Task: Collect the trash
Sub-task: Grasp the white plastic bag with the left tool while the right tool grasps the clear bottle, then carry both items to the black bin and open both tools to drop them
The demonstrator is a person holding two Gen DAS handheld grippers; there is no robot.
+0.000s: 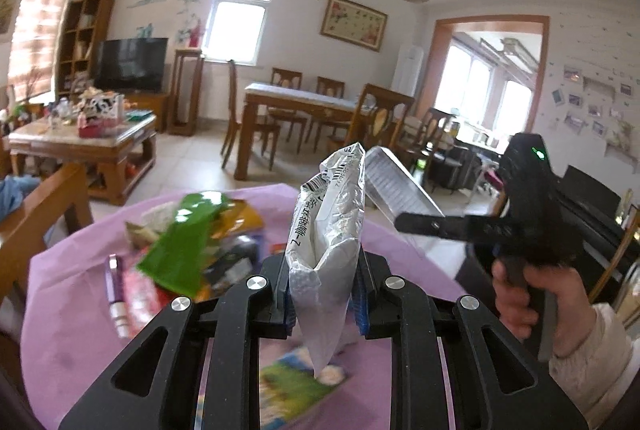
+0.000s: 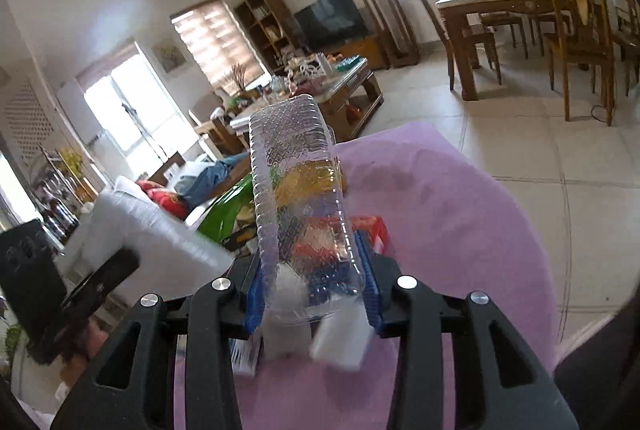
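A: What did the left tongs (image 1: 322, 294) have?

B: A silver foil bag (image 1: 328, 246). The blue pads were pressed narrow on its lower part, and it stood upright between them, its barcoded top well above the fingers and its lower tip hanging over the purple surface (image 1: 72, 330).

A: And the right tongs (image 2: 314, 294)?

B: They were clamped on a clear ribbed bottle (image 2: 296, 190), gripped near its lower end with the rest standing up and tilted a little left. In the left view the same bottle (image 1: 396, 186) showed at the right, held out past the bag, with a hand (image 1: 524, 298) in a pale sleeve around the black handle.

A: What was left on the surface?

B: A heap of trash at the far side: a green wrapper (image 1: 184, 238), a yellow packet (image 1: 246, 214) behind it, and darker blurred packets I couldn't make out. A purple tube (image 1: 117, 294) lay at the left, just beside the heap. Near the left tongs lay a green and blue packet (image 1: 292, 386), under the bag's tip.

A: Anything under the bottle?

B: Blurred white scraps (image 2: 340, 342); I couldn't tell what they were.
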